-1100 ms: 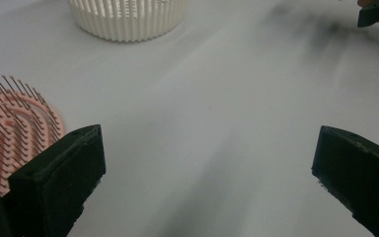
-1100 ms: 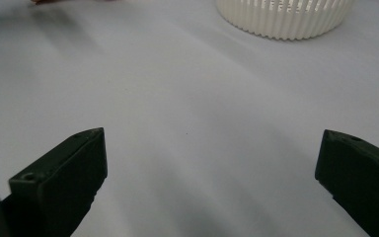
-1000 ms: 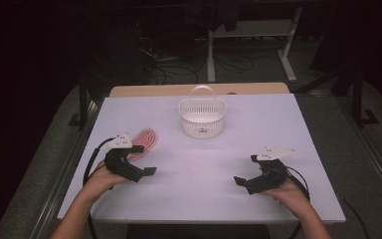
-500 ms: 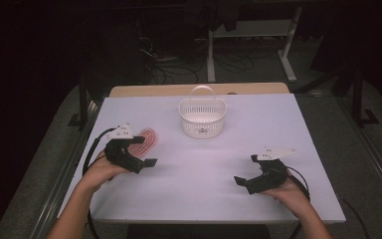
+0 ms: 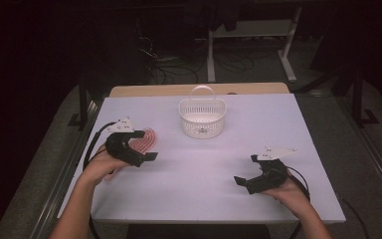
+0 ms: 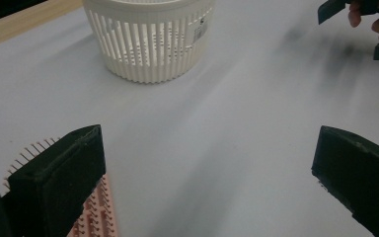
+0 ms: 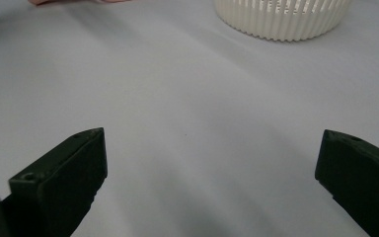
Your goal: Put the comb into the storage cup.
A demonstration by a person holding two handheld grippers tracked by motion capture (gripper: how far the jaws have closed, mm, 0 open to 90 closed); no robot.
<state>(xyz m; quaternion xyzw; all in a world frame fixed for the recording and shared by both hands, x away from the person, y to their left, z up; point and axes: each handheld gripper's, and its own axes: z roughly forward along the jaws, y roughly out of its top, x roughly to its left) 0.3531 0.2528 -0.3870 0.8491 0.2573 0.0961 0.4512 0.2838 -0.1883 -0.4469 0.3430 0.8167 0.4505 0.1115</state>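
A pink hairbrush point(image 5: 148, 138) with fine bristles lies at the table's left. My left gripper point(image 5: 146, 145) hovers right over it, jaws wide apart. In the left gripper view the brush point(image 6: 96, 216) shows under the left jaw, and my left gripper point(image 6: 207, 163) holds nothing. A white slatted basket point(image 5: 202, 117) with a hoop handle stands at the back centre. My right gripper point(image 5: 246, 170) rests open near the front right edge, and nothing sits between its jaws in the right gripper view point(image 7: 212, 163).
The white tabletop point(image 5: 204, 164) stretches bare between the two grippers. The basket point(image 6: 148, 44) stands ahead of the left gripper, and the basket point(image 7: 282, 19) also lies ahead of the right one. A wooden strip point(image 5: 199, 89) borders the far edge.
My left gripper has moved away from the person and onto the pink brush, still open. The right gripper has stayed put.
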